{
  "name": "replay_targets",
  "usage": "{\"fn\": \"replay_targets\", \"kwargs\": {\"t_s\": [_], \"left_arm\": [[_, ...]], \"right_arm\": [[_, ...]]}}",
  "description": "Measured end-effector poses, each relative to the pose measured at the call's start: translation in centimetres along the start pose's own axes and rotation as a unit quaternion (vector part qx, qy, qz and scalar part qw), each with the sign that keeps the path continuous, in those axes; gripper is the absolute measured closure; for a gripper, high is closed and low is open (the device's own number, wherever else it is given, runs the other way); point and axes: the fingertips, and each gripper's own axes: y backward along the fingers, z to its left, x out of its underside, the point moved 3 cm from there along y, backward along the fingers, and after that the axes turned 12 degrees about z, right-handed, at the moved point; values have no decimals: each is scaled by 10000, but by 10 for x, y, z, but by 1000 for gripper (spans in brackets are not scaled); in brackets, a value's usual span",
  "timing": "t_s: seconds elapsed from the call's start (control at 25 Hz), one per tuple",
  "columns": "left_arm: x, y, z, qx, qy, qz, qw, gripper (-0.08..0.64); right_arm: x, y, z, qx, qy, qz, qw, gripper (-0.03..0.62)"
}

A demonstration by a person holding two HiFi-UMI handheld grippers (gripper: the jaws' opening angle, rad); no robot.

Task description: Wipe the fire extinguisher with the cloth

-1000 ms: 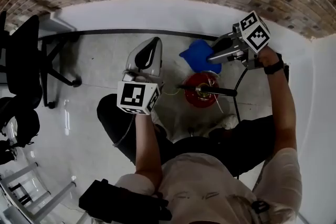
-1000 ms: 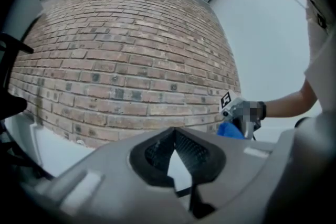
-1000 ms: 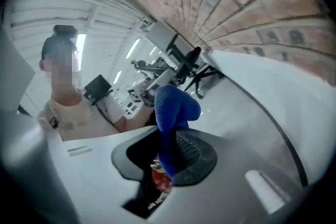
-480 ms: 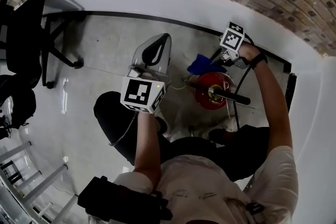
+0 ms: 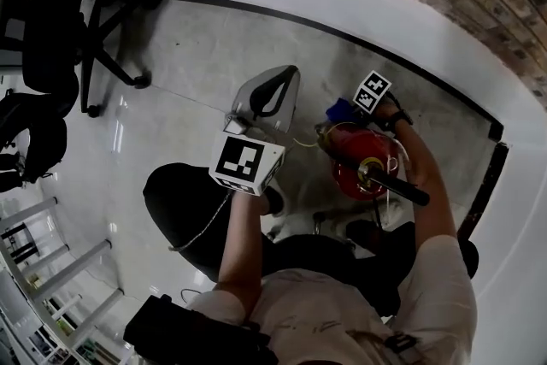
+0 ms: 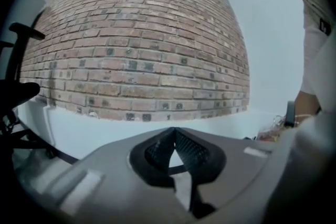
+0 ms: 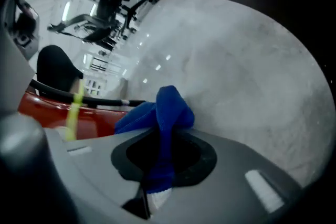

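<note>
Holds the grey plastic left gripper raised at the left, fingers pressed together on nothing, aimed at the brick wall and well apart from the work. Pinches the crumpled blue cloth firmly between the fingers of the right gripper, a loose fold bulging out past the tips. Brings that fold low against the far-left flank of the red metal fire extinguisher, just beside the red shell; cannot tell whether cloth and shell touch. Finds the extinguisher upright on the grey floor, near the foot of the white wall, seen almost end-on in the head view, with a black hose slanting off its top to the right. Probably calls for the right gripper, by far the nearer, to press the cloth toward the person's right onto the shell, then stroke along the upright long axis or round the curve.
</note>
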Motion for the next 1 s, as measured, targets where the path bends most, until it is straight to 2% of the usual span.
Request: {"fn": "replay_targets", "kwargs": {"t_s": [0.08,0.12,0.24,0.28,0.36,0.44,0.56,0.64,0.72,0.84,0.92,1.0], "left_arm": [[4,-1,1,-24,-13,85,10000,560],[5,-1,2,-26,-5,109,9999,560],[-1,-4,4,6,27,19,10000,560],[-4,-5,4,22,32,-24,10000,560],[-11,-5,3,70,3,-117,9999,560],[-21,-4,0,142,-46,-227,9996,560],[-38,3,1,172,-76,-470,9987,560],[-49,10,8,15,-75,-677,9977,560],[-56,17,15,-148,-68,-802,9966,560],[-55,22,24,-221,-129,-840,9961,560],[-51,27,28,-257,-79,-822,9963,560],[-47,28,32,-304,-16,-797,9963,560]], "right_arm": [[6,-18,-20,645,36,375,9972,534],[9,-22,-23,812,60,442,9957,535],[7,-11,-13,1053,168,221,9940,534],[5,3,-2,982,266,20,9948,534],[-2,50,32,457,421,-624,9961,532],[-5,117,79,-233,551,-1320,9894,532],[-4,225,158,-1146,1016,-2084,9660,531],[0,280,211,-1604,1559,-2260,9481,531],[7,311,257,-1834,2216,-2041,9357,531],[14,315,311,-1961,3024,-1204,9250,531],[15,295,333,-2104,3270,-395,9205,531],[12,270,336,-2231,3334,334,9154,531]]}}
